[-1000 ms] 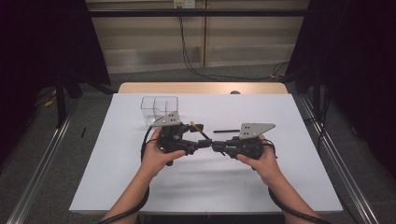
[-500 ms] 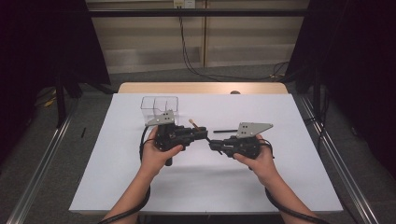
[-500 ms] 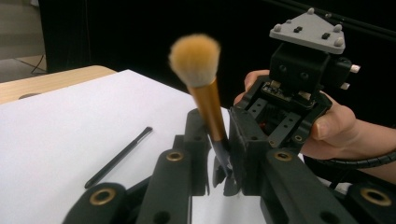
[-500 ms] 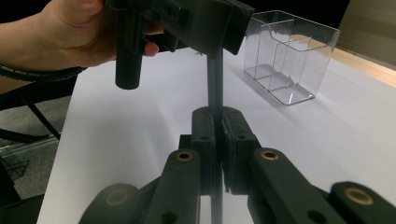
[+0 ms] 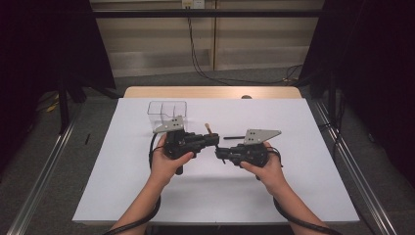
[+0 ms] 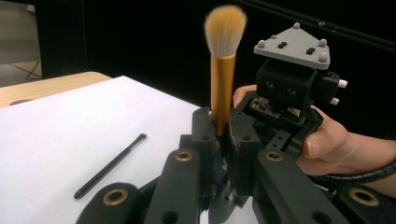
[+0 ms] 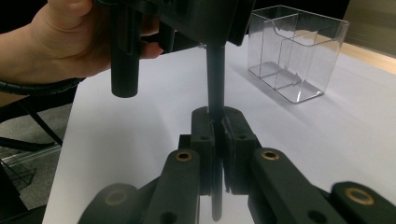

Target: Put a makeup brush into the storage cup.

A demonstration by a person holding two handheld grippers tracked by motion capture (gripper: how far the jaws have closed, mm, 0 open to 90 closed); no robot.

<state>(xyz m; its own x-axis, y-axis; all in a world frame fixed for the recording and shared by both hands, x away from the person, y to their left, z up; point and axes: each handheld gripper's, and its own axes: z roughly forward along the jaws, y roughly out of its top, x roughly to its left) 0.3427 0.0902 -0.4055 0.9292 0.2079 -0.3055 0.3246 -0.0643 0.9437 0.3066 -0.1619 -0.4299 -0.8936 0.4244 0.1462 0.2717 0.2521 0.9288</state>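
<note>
A makeup brush with a gold ferrule (image 6: 221,88) and tan bristles (image 6: 225,27) stands upright over the white table. My left gripper (image 6: 219,127) is shut on the ferrule. In the high view the left gripper (image 5: 214,140) sits mid-table with the brush tip (image 5: 208,128) rising above it. My right gripper (image 7: 215,123) is shut on the same brush's black handle (image 7: 215,79), just beneath the left gripper. From the high view the right gripper (image 5: 219,152) faces the left one, jaw tips almost meeting.
A clear plastic organizer (image 5: 168,111) with compartments stands behind the left gripper, also in the right gripper view as the organizer (image 7: 294,51). A thin black brush (image 5: 234,137) lies flat on the white tabletop (image 5: 303,186) behind the grippers.
Both grippers have drifted slightly to the left together, the brush still held between them.
</note>
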